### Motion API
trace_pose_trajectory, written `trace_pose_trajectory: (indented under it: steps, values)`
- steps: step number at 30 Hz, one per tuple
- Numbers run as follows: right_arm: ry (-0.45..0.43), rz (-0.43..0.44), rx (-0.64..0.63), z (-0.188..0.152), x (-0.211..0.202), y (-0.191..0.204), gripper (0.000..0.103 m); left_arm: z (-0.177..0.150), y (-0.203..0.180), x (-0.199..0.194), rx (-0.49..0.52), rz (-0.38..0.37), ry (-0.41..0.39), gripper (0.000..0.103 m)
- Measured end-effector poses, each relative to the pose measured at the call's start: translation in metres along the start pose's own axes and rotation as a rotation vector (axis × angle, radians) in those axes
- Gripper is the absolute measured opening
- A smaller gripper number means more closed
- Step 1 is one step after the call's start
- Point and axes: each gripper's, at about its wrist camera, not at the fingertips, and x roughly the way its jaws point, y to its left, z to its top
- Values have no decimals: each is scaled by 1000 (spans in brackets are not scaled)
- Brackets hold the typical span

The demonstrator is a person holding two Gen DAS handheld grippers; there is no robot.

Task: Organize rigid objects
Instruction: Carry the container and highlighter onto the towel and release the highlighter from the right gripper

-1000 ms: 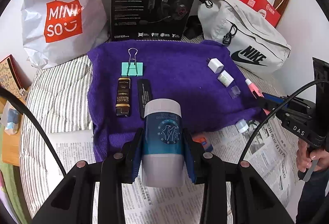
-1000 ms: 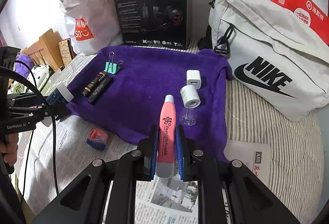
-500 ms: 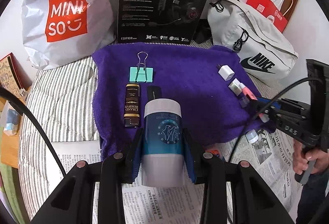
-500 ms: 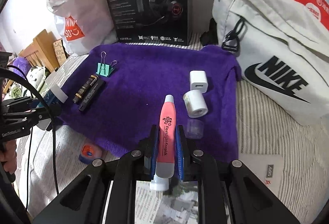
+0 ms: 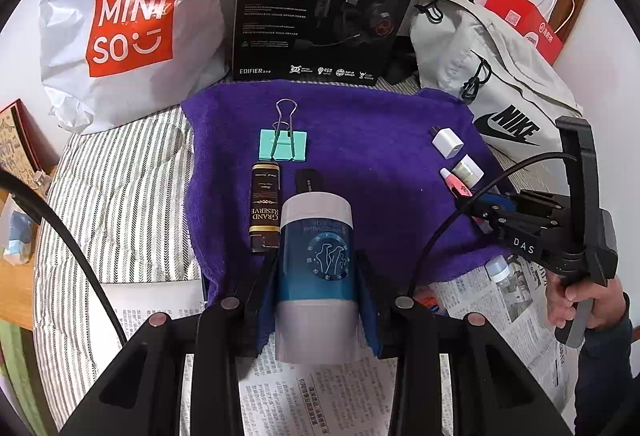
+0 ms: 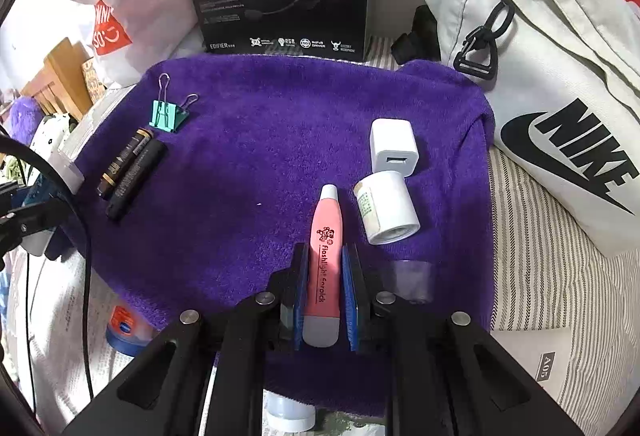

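Gripping a blue-and-white bottle [image 5: 316,268], left gripper [image 5: 316,276] over purple towel [image 5: 360,139], right gripper [image 6: 325,284] clamped on pink pen [image 6: 326,260] (beside white cylinder [image 6: 386,205]).

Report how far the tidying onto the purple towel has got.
Done: the binder clip, gold-brown tube, black tube, white charger and white bottle lie in two groups on the purple towel.

In hand: the left tool grips the blue-and-white jar; the right tool grips the pink pen.

Left: the orange-and-blue tin and clear bottle on the newspaper.
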Motion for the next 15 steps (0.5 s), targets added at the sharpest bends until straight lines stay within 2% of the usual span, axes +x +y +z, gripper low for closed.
trace_pose_trajectory:
  steps: [7, 15]
  values:
    - [-8, -33, -18, -1, 3, -4, 17, 1, -1, 5, 3, -8, 4, 34]
    - [-19, -17, -19, 0, 5, -7, 17, 7, -5, 16, 10, -7, 27, 34]
